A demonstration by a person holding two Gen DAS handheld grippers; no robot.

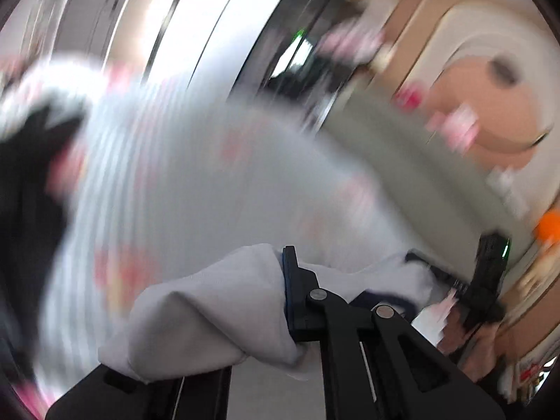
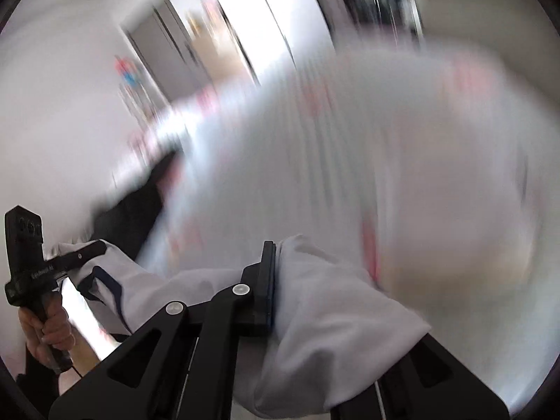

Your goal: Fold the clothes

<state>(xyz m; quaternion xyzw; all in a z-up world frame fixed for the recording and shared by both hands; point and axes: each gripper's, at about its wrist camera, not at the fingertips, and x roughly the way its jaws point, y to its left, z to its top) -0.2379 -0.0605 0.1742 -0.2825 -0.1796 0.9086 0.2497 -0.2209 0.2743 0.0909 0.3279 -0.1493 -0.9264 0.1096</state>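
Note:
A white garment (image 1: 210,182) with faint stripes, pink prints and a navy-edged neckline hangs stretched between both grippers, blurred by motion. In the left wrist view my left gripper (image 1: 280,290) is shut on a bunched fold of it; cloth covers one finger. The right gripper (image 1: 441,280) pinches the garment's other edge at the right, with a hand (image 1: 469,332) below it. In the right wrist view my right gripper (image 2: 276,280) is shut on a fold of the garment (image 2: 350,175). The left gripper (image 2: 84,253) grips the cloth near the neckline at the far left, held by a hand (image 2: 45,329).
A dark cloth (image 1: 28,182) lies blurred at the left behind the garment. A grey-green surface (image 1: 385,133) and beige furniture (image 1: 490,112) lie beyond, with small pink items and an orange object (image 1: 549,227). White walls and a doorway (image 2: 168,52) fill the background.

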